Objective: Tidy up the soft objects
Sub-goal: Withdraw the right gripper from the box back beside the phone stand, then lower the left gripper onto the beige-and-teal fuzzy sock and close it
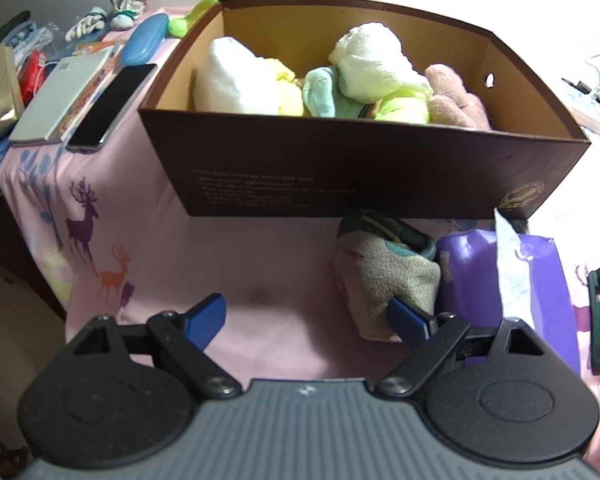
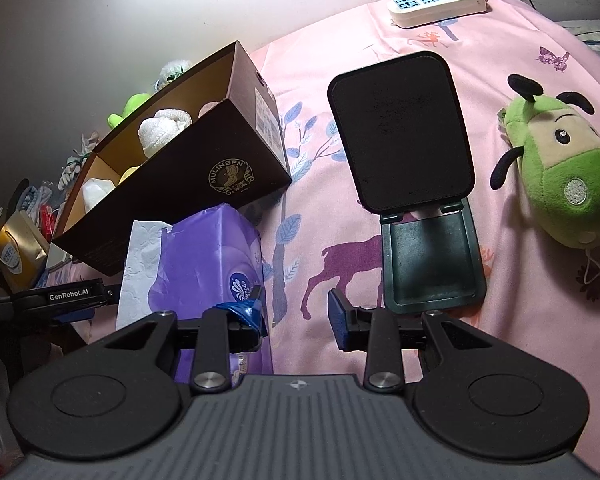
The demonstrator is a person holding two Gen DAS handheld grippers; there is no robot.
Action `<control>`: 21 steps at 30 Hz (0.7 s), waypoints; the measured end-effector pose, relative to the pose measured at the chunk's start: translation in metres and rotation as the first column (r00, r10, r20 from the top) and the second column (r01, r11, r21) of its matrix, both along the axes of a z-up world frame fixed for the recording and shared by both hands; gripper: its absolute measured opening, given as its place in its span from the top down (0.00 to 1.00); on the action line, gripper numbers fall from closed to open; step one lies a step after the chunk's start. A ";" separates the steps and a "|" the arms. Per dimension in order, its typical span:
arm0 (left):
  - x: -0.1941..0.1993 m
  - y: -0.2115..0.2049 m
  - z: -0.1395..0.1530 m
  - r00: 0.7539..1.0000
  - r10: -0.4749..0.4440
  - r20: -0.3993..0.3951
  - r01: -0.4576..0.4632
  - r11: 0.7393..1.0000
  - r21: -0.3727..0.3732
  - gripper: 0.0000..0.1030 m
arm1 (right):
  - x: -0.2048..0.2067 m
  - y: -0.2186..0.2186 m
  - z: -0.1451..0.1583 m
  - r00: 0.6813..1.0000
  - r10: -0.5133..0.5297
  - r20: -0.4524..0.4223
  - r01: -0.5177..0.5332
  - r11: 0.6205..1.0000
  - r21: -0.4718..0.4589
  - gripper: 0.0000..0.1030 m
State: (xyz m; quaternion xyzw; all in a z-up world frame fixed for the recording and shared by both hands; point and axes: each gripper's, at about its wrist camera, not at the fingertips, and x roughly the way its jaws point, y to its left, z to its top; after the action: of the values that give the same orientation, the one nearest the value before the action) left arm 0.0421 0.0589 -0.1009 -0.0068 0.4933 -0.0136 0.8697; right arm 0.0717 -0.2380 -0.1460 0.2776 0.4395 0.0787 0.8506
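A brown cardboard box point(image 1: 340, 168) stands on the pink cloth and holds several plush toys: a white one point(image 1: 232, 76), a pale yellow-green one point(image 1: 372, 60), a pink one point(image 1: 456, 96). In front of the box lies a beige fleece soft thing point(image 1: 388, 276). My left gripper point(image 1: 308, 316) is open wide just above the cloth, its right finger point(image 1: 408, 320) against that beige thing, nothing between the jaws. My right gripper point(image 2: 296, 312) stands open with a narrower gap, empty, over the cloth. A green plush toy point(image 2: 560, 176) lies far right of it.
A purple tissue pack point(image 2: 204, 264) sits beside the box point(image 2: 172, 184). A dark folding stand point(image 2: 404, 128) stands ahead of the right gripper, a power strip point(image 2: 436, 4) behind it. A phone point(image 1: 112, 108), a notebook point(image 1: 60, 100) and a blue case point(image 1: 146, 38) lie left of the box.
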 end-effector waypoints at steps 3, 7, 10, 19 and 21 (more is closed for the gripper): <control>0.000 -0.001 0.003 1.000 -0.023 0.017 0.023 1.000 -0.004 0.13 | 0.002 -0.001 0.000 1.000 -0.001 -0.001 0.001 1.000 -0.005 0.84; -0.001 0.004 0.006 0.999 -0.047 0.017 0.048 0.998 -0.028 0.13 | 0.004 -0.002 0.000 1.000 -0.008 -0.005 0.008 1.000 -0.010 0.84; -0.002 0.009 0.009 0.998 -0.057 0.027 0.059 0.997 -0.043 0.13 | 0.005 -0.004 -0.002 1.000 -0.012 -0.013 0.012 1.000 -0.011 0.84; 0.002 0.007 0.009 0.996 -0.072 0.058 0.080 0.982 -0.172 0.13 | 0.009 -0.002 -0.004 1.000 -0.004 -0.024 0.004 1.000 -0.011 0.84; 0.007 0.004 0.004 0.997 -0.056 0.047 0.063 0.985 -0.162 0.13 | 0.010 -0.003 -0.005 1.000 -0.007 -0.028 0.006 1.000 -0.009 0.84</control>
State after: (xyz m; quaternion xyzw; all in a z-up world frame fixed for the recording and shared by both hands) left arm 0.0487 0.0634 -0.0970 -0.0631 0.4720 -0.0802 0.8757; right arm 0.0812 -0.2406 -0.1511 0.2762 0.4510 0.0700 0.8458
